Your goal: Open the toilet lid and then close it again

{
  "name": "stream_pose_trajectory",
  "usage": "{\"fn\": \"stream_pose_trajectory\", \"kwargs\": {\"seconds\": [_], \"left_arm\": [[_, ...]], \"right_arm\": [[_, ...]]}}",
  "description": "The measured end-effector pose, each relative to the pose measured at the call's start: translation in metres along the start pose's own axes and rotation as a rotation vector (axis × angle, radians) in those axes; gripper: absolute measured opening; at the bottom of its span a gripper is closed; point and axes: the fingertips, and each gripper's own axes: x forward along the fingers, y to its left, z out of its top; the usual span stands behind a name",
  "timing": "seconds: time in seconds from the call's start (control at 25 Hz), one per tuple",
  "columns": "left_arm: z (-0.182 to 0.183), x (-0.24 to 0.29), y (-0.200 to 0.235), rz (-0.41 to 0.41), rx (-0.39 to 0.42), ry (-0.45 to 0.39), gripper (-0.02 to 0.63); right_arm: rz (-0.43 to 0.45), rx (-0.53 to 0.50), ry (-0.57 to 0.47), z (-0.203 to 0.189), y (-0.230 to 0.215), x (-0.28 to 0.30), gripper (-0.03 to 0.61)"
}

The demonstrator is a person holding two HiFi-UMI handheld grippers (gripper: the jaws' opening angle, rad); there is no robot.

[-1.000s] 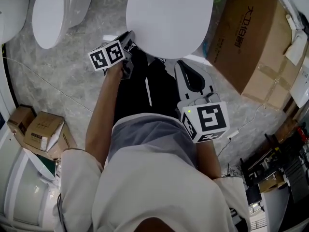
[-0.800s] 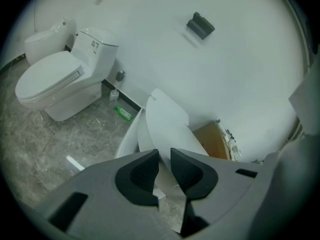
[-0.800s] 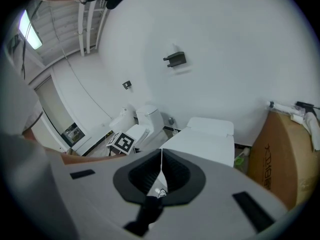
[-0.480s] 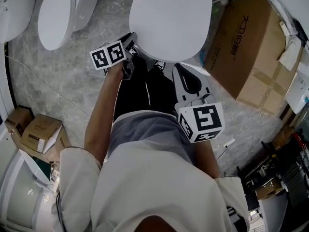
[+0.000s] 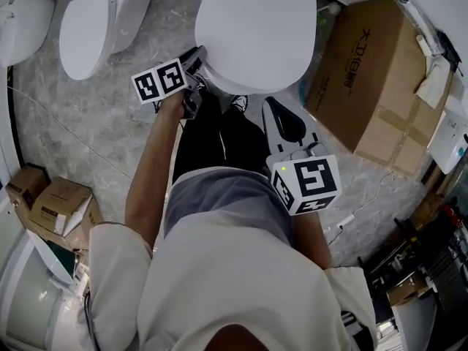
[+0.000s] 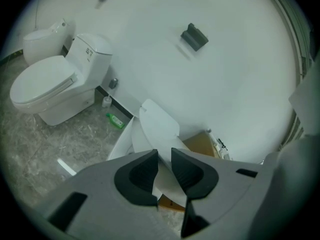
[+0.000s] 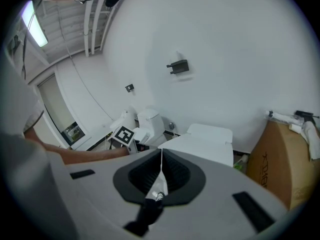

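Down at the front-left rim, pinching the toilet lid (image 5: 256,28) with the left gripper (image 6: 164,154) and hauling up.

Clamped narrow on that thin white edge, pads on either face. Up a touch versus a second ago, taking the rim along by the look of it, so probably just into the opening half and nowhere near upright yet. Right gripper (image 7: 161,150) squeezed fully closed on nothing, held back clear of the lid. Further out: cardboard box (image 5: 380,72) just beside on the right, second toilet (image 5: 88,28) off left. Closing still to come.
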Motion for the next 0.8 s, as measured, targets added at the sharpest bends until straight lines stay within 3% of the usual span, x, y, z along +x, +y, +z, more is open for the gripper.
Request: {"fn": "stream_pose_trajectory", "kwargs": {"seconds": [0.48,0.8], "left_arm": [[0.038,-0.006,-0.026,-0.083,-0.035,-0.063,0.087],[0.055,-0.005,-0.037,-0.127,-0.096,-0.052,0.089]], "right_arm": [[-0.016,-0.003,-0.017,0.008,0.003,-0.007,0.011],[-0.044,0.018,-0.056,0.032,0.006,-0.007,0.012]]}}
